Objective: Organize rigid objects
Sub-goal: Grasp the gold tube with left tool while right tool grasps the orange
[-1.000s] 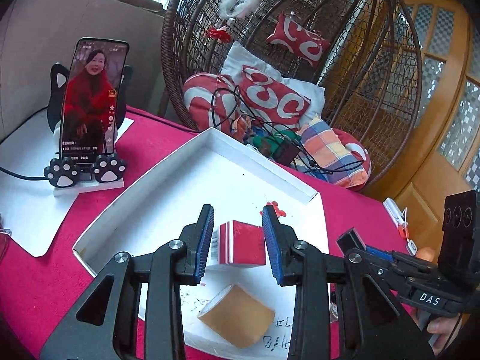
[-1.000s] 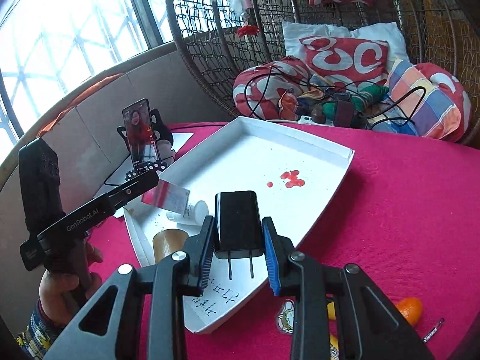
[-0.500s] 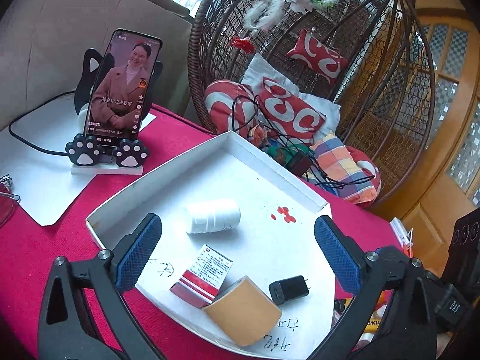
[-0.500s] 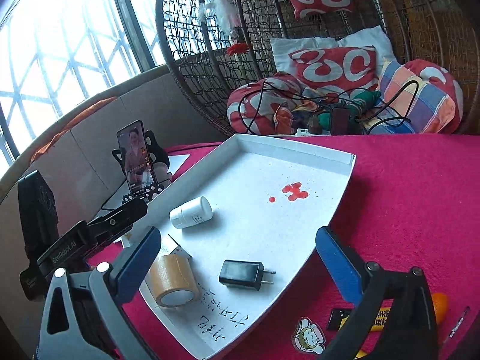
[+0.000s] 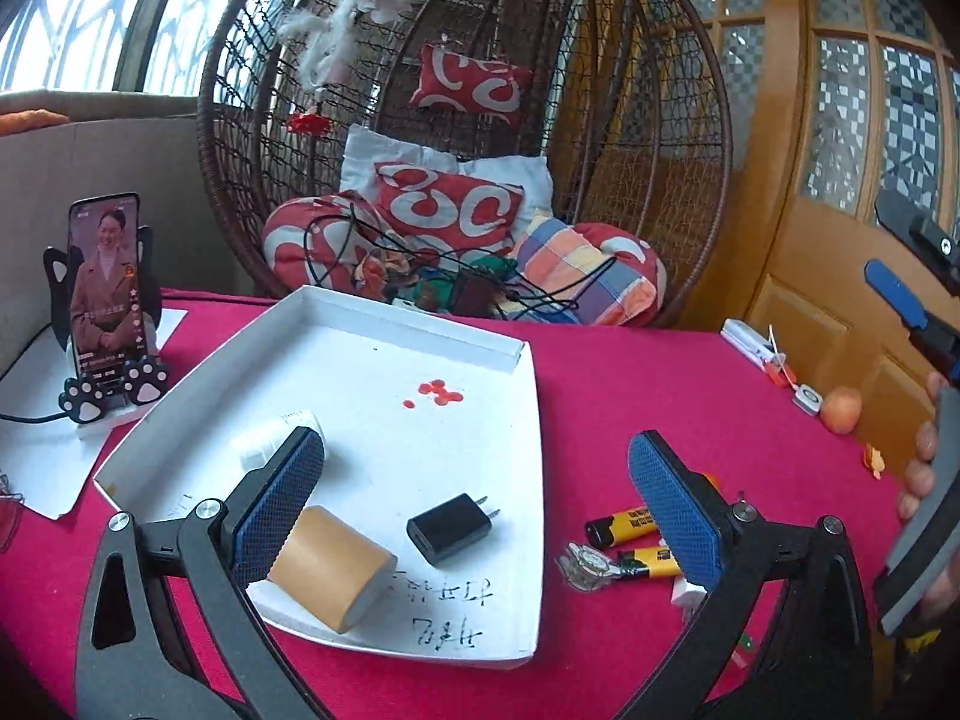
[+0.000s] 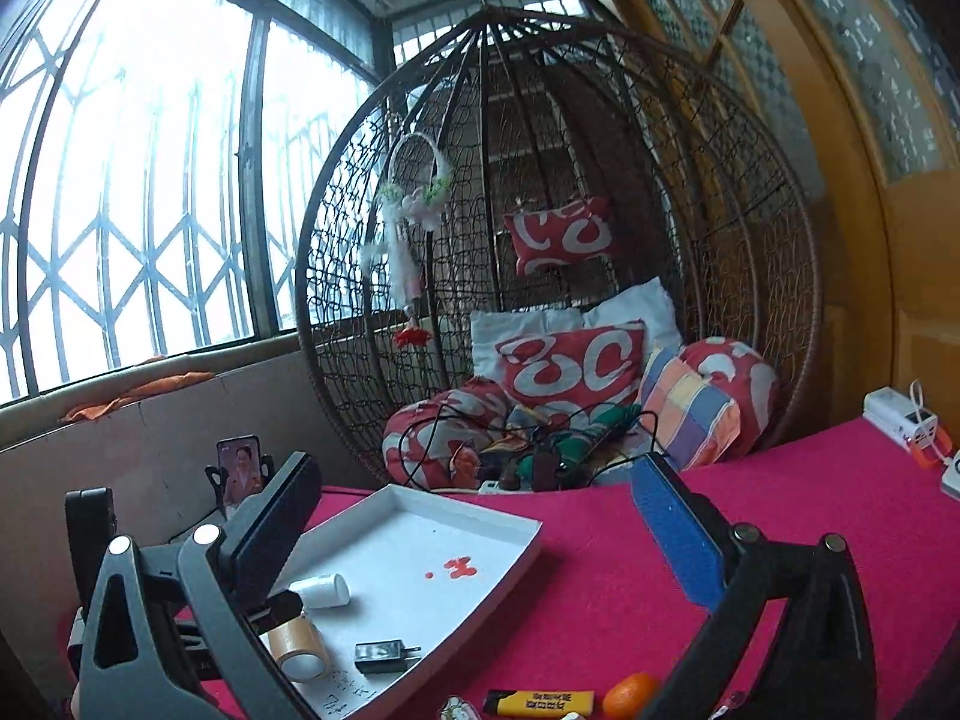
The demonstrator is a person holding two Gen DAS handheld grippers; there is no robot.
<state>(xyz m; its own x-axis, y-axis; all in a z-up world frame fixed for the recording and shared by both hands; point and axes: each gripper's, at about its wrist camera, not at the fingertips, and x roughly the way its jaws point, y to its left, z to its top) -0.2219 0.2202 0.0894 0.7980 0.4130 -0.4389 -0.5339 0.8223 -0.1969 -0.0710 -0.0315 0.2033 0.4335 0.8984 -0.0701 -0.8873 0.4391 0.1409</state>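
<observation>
A white tray (image 5: 516, 360) lies on the red tablecloth. In it are a black charger plug (image 5: 451, 527), a brown tape roll (image 5: 329, 575) and a white bottle (image 5: 264, 439) on its side, partly hidden by my left finger. My left gripper (image 5: 474, 507) is open and empty above the tray's near part. My right gripper (image 6: 474, 540) is open and empty, raised high over the table; the tray (image 6: 516, 525), plug (image 6: 381, 657), tape (image 6: 298, 651) and bottle (image 6: 321, 591) lie below it. Two yellow lighters (image 5: 624, 525) lie right of the tray.
A phone on a paw stand (image 5: 105, 306) stands at the left on white paper. A wicker hanging chair (image 5: 468, 138) with cushions is behind the table. A small orange fruit (image 6: 630, 696), a keychain charm (image 5: 585, 564) and white gadgets (image 5: 753, 348) lie on the cloth.
Both grippers opened, letting go of the red box and the charger plug into the tray, then lifted back. The right gripper rose high and tilted up. The red box is now hidden.
</observation>
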